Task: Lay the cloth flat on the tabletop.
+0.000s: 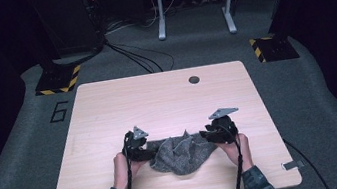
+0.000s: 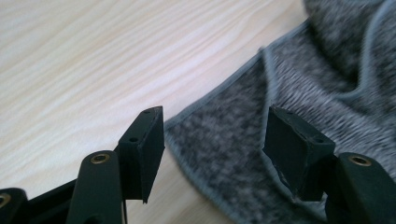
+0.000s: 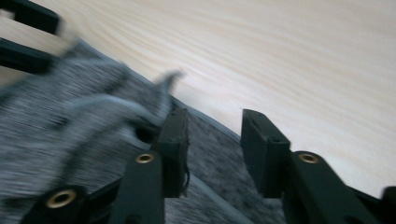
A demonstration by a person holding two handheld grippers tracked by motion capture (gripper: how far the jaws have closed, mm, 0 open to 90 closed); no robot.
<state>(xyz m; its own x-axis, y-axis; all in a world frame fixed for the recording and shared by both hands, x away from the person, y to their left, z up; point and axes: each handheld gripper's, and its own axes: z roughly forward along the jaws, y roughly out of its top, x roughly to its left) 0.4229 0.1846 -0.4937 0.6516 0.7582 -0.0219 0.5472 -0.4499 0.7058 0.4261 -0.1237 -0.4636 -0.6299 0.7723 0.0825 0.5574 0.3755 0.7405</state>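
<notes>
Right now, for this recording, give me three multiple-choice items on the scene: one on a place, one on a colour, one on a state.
1. Where does the crumpled grey knitted cloth lie on the pale wooden table?
A. by the round hole at the far edge
B. near the person's edge, between the two grippers
C. hanging off the left side

2. What colour is the cloth's edge binding?
A. yellow
B. red
C. grey

3. How do the left gripper jaws stand?
A. apart, over the cloth's edge, not pressing on it
C. clamped on a pen
B. shut tight on bare wood

Answers:
1 B: the high view shows the cloth between the left gripper and the right gripper, close to the hands.
2 C: the left gripper view shows a grey hem.
3 A: that view shows a wide gap between the pads, with cloth lying below.
</notes>
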